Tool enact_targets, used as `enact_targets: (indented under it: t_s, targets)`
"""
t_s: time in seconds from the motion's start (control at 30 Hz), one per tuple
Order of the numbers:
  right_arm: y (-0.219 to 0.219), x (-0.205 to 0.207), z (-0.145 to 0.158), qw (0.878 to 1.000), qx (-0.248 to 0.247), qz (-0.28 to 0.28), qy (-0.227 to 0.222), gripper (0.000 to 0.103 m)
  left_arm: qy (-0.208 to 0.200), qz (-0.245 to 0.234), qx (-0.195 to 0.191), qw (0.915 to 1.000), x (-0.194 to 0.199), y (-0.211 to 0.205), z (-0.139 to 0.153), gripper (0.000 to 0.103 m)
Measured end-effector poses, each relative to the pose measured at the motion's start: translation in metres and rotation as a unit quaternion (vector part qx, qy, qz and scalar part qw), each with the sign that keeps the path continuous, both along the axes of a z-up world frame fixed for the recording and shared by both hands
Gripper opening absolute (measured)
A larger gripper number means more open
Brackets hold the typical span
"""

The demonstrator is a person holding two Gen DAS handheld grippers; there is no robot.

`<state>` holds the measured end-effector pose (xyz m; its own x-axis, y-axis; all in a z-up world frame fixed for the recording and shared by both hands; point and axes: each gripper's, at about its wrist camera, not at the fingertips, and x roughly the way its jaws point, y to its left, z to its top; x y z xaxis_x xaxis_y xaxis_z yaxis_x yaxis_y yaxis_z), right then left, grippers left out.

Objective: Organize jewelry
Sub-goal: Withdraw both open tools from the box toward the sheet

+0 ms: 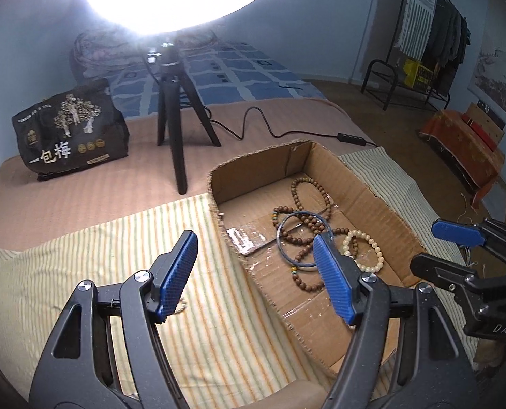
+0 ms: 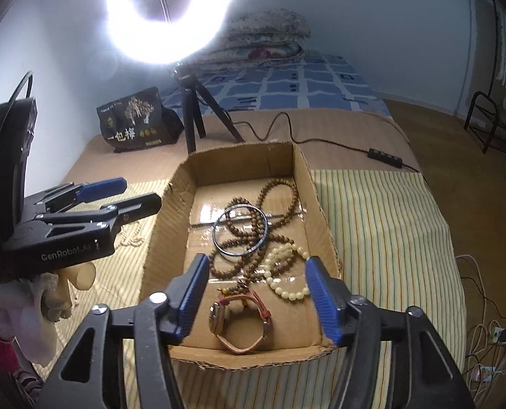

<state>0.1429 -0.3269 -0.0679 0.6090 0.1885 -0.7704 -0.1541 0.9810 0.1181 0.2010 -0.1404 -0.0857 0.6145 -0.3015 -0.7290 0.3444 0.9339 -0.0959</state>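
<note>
A shallow cardboard box lies on a striped cloth. In it are brown wooden bead strings, a blue-grey bangle, a cream bead bracelet and a watch with a tan strap. My left gripper is open and empty, over the box's left wall. My right gripper is open and empty, just above the watch at the box's near end. A white bead string lies on the cloth under the left gripper.
A ring light on a black tripod stands behind the box, its cable and switch trailing right. A dark snack bag sits at the back left. The bed edge drops off to the right.
</note>
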Motion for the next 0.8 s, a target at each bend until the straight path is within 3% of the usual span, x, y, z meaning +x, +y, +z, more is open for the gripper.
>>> enact_targets:
  t_s: [0.17,0.37,0.8]
  targets:
    - [0.011,-0.002,0.009,1.0,0.006,0.007,-0.015,0.076,-0.013,0.015,0.002,0.9998,-0.007,0.026,0.01,0.072]
    - [0.03,-0.002,0.016,0.999,0.016,0.02,-0.028,0.081,-0.023,0.044,0.004,0.9987,-0.016,0.068,0.018,0.072]
    - [0.092,0.007,0.013,0.997,0.038,0.068,-0.027,0.083,-0.011,0.093,0.007,0.9956,-0.037,0.161,0.019,0.072]
